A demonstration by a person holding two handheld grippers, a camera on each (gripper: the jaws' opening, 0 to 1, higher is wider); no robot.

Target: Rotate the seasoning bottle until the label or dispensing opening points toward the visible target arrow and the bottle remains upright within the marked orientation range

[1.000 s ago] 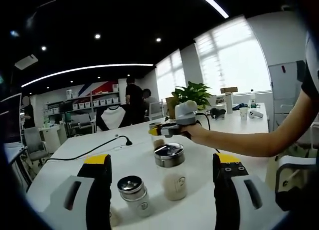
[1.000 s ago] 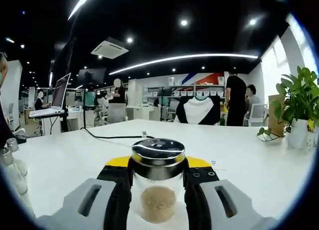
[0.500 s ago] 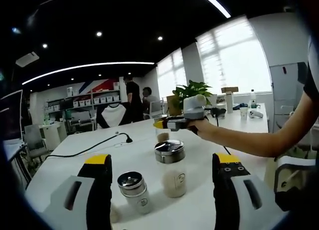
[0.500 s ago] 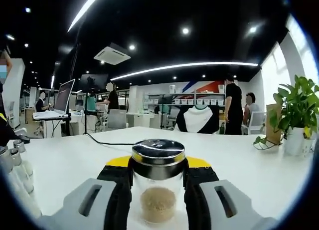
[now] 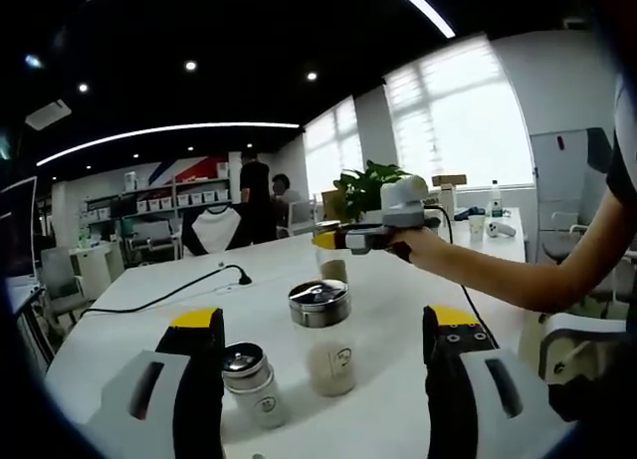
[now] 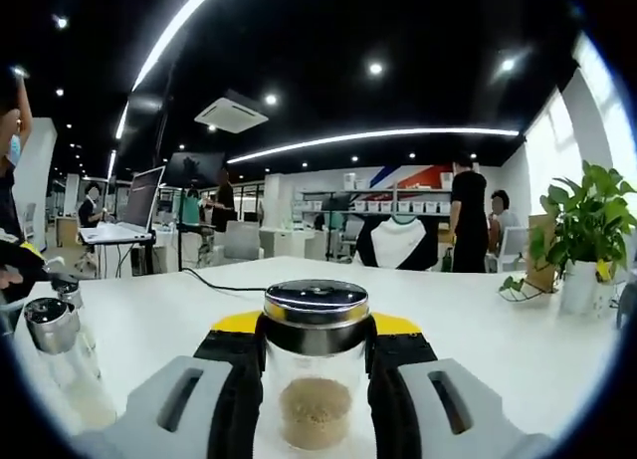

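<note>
Three clear glass seasoning bottles with steel lids are counted. One (image 6: 316,364) is clamped upright between the right gripper (image 6: 316,374) jaws. Two (image 5: 320,337) (image 5: 250,381) are left standing on the white tabletop (image 5: 398,419) between the wide-open left gripper (image 5: 323,379) jaws.

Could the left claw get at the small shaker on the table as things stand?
Probably yes. The left claw is open, and the small shaker stands upright just inside its left jaw, nothing in front of it. The bigger jar stands close beside it, so room is tight.

Clear glass and a glossy metal cap are seen on the seasoning bottle (image 6: 316,374); the white surface (image 6: 478,344) appears smooth and matt.
</note>
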